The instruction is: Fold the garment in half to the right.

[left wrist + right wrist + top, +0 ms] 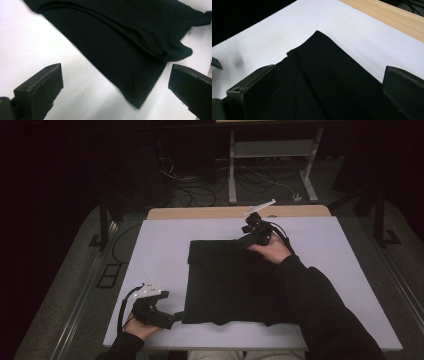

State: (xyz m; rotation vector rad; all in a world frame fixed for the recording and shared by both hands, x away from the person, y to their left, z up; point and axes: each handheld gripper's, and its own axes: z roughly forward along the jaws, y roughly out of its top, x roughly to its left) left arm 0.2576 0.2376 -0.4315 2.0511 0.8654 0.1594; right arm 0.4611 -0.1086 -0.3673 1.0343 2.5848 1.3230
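A black garment [231, 282] lies on the white table [160, 245], folded into a rough rectangle near the middle, with more than one layer seen at its edges in the left gripper view. Folding is judged to be well along: the sides are already turned in and the shape is fairly square, though the near hem [175, 53] is wavy and a further fold or smoothing seems to be left. The left gripper [175, 316] is held just beside the near left corner [136, 103], its jaws wide apart and nothing clamped. The right gripper [245, 240] is held at the far edge, jaws likewise apart over the cloth [332, 82], with nothing gripped yet. Beyond the table, cables [190, 185] are seen on the floor.
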